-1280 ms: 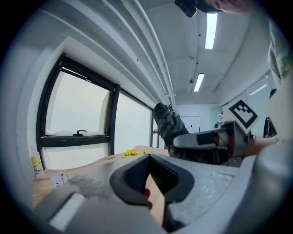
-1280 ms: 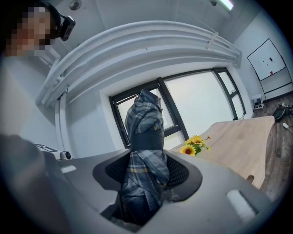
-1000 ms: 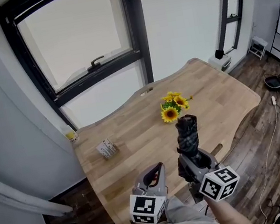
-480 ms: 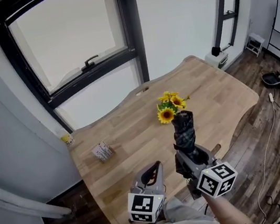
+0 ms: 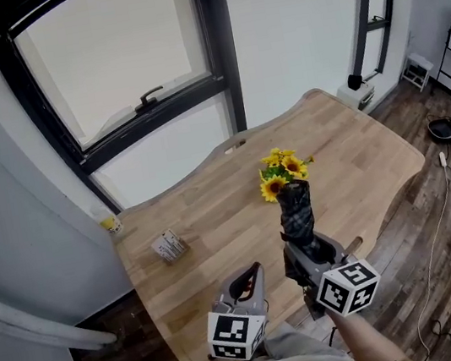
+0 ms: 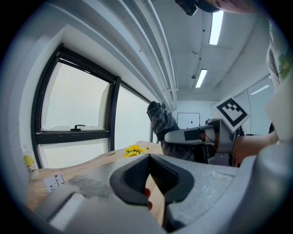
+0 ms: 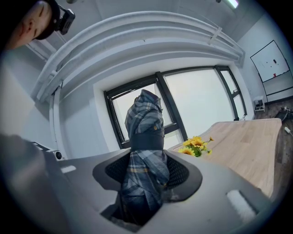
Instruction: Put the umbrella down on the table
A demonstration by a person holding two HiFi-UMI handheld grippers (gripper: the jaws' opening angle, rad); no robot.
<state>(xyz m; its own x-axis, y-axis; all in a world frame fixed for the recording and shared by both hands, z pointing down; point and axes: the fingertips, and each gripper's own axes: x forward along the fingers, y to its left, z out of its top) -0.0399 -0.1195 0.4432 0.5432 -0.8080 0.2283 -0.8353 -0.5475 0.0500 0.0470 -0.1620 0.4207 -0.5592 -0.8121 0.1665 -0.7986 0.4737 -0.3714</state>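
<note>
A folded dark plaid umbrella (image 5: 297,213) stands nearly upright over the near edge of the wooden table (image 5: 214,211). My right gripper (image 5: 306,249) is shut on its lower part. In the right gripper view the umbrella (image 7: 145,151) fills the gap between the pads and its strap sits just above them. My left gripper (image 5: 246,280) hangs to the left of it, over the table's near edge. Its jaws (image 6: 149,157) are shut at the tips and hold nothing. From the left gripper view the umbrella (image 6: 161,121) and right gripper (image 6: 197,136) show to the right.
A bunch of yellow sunflowers (image 5: 282,173) stands on the table just beyond the umbrella's top. A small printed box (image 5: 169,246) lies at the table's left. A little yellow bottle (image 5: 111,225) sits by the window wall. Cables and bags lie on the floor at right.
The right gripper has carried the umbrella slightly forward, so its top is nearer the sunflowers. The left gripper has edged along with it. Both grips are unchanged.
</note>
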